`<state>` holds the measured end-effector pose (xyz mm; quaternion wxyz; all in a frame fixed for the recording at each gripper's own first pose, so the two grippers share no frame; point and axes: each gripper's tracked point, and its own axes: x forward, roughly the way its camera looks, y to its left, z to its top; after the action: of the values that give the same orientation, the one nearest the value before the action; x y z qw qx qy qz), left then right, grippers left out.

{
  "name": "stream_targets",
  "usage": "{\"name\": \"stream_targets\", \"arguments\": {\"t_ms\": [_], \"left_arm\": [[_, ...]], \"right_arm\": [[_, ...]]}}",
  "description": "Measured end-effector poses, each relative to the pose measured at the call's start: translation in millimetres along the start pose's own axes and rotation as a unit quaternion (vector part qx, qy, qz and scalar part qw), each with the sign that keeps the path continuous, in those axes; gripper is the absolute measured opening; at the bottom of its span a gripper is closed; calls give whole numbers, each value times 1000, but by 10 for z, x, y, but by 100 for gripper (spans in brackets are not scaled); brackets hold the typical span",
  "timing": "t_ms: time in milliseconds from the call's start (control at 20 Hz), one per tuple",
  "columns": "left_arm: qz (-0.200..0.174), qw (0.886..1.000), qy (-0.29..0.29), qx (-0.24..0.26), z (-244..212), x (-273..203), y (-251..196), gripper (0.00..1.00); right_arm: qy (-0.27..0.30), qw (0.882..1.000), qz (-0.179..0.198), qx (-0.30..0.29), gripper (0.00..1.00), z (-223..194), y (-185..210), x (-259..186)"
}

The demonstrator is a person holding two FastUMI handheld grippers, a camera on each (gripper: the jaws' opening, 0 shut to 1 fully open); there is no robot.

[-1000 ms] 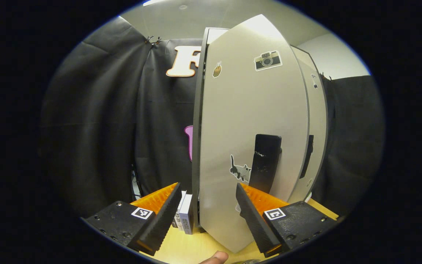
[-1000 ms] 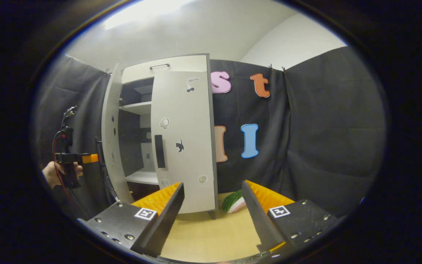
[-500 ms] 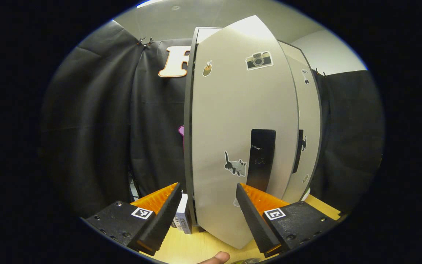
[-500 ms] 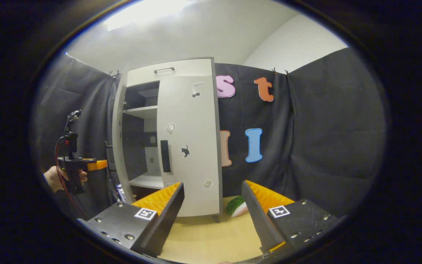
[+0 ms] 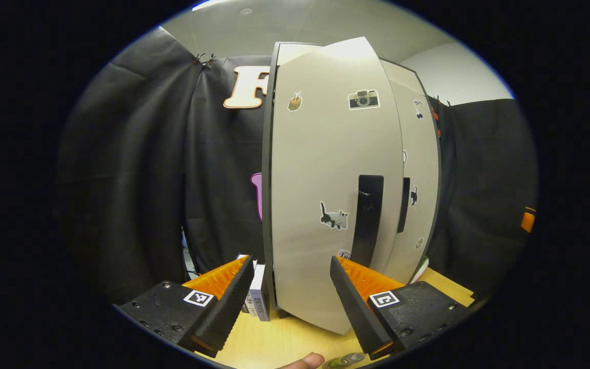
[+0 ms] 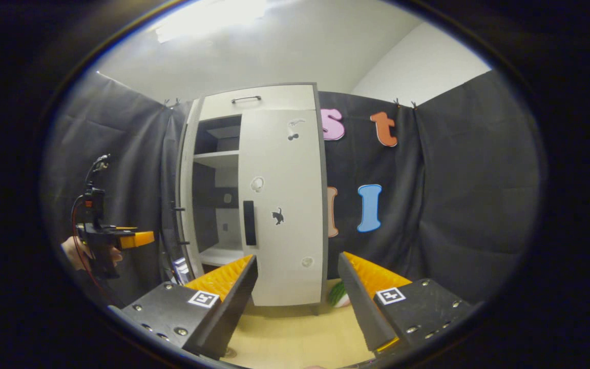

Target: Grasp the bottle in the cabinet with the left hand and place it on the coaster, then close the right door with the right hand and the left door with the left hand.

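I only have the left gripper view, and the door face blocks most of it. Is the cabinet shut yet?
Observer: No. In the right gripper view the left door stands ajar, and a shelf shows through the opening.
Operator: And the right door?
Observer: The right door sits flush against the front of the cabinet.
Operator: Is my gripper touching the left door?
Observer: It appears not. The left gripper hangs open beside the door's outer face, with a gap between them.
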<state>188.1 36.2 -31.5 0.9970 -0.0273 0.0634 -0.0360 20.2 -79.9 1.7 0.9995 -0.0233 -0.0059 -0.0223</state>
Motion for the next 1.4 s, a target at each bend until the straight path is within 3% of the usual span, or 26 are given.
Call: {"name": "stream_targets", "arguments": {"t_ms": [50,100,200,250,300,350,550,750,800,950,1200,1250,1400], "left_arm": [[0,1000,0,-1,-8,-38,-2,90],[-2,1000,-2,-3,0,-81,-16,95],[0,1000,-4,-3,5,-170,-13,95],[2,1000,-2,-2,6,-204,-15,90],[1,1000,-1,-2,6,-236,-34,90],[1,1000,-3,-1,24,-267,-42,95],[5,1000,-14,4,71,-392,-69,95],[22,999,-24,5,149,-471,-121,96],[22,999,-28,6,172,-478,-160,92],[32,999,-35,4,166,-492,-206,96],[13,999,-36,12,149,-434,-367,97],[13,999,-40,16,183,-422,-372,93],[14,998,-49,25,253,-392,-390,96]], "right_arm": [[0,1000,3,0,96,1,47,6],[0,1000,6,0,96,0,87,14],[-2,1000,7,-6,96,14,133,38],[-5,1000,4,-9,93,14,136,54],[-7,1000,1,-9,99,16,141,62],[-10,1000,-2,-8,99,24,150,74],[-13,1000,-5,1,96,24,223,136],[-20,999,-15,-28,95,-18,207,174],[-18,999,-16,-28,96,-66,211,182],[-12,999,-17,-27,96,-135,239,228],[-13,999,-31,-18,96,-115,234,314],[-16,999,-32,-18,96,-93,261,335],[-21,999,-35,-12,96,-50,340,402]]}}
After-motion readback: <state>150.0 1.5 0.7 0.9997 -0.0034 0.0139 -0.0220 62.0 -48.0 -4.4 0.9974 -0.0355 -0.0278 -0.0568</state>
